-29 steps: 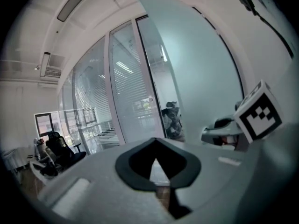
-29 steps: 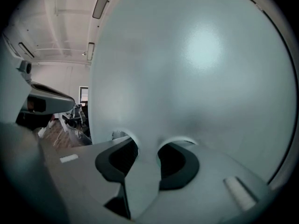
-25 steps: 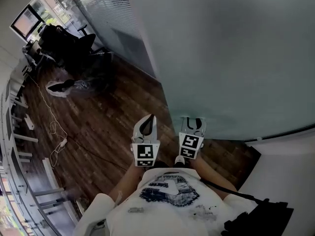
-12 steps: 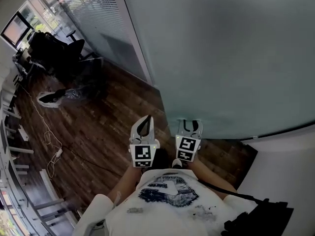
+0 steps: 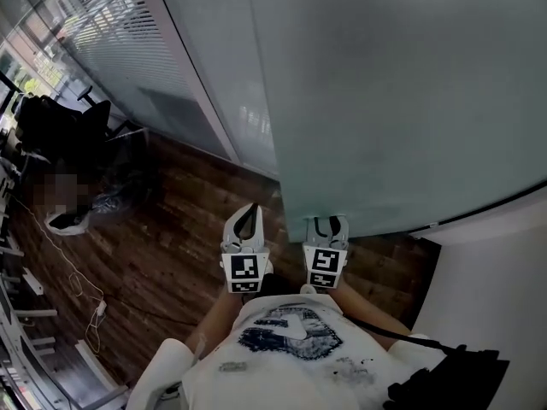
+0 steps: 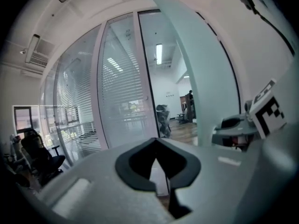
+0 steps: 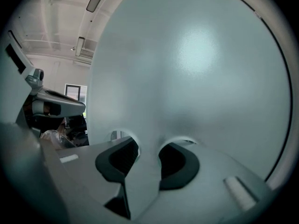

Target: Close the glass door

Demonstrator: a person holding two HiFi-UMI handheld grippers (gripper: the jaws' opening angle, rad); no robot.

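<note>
The frosted glass door [image 5: 385, 101] fills the upper right of the head view, its free edge running down to just left of my right gripper [image 5: 328, 225]. That gripper is open, its tips right at the pane low down; between its pads only frosted glass [image 7: 196, 78] shows, nothing held. My left gripper [image 5: 248, 222] is shut and empty, left of the door's edge, over the wooden floor. In the left gripper view the closed jaws [image 6: 157, 141] point at the gap between the door's edge [image 6: 201, 78] and the fixed panel, with the right gripper [image 6: 238, 129] alongside.
A fixed glass wall with blinds [image 5: 145, 49] stands left of the door. Dark office chairs [image 5: 60, 126] and a white cable [image 5: 85, 306] lie on the wooden floor [image 5: 171, 246] at the left. A white wall [image 5: 496, 263] bounds the right side.
The door's edge and the blind-covered panel have drawn nearer in the head view and the chairs have slid off to the left. Both grippers have moved along, the left one further.
</note>
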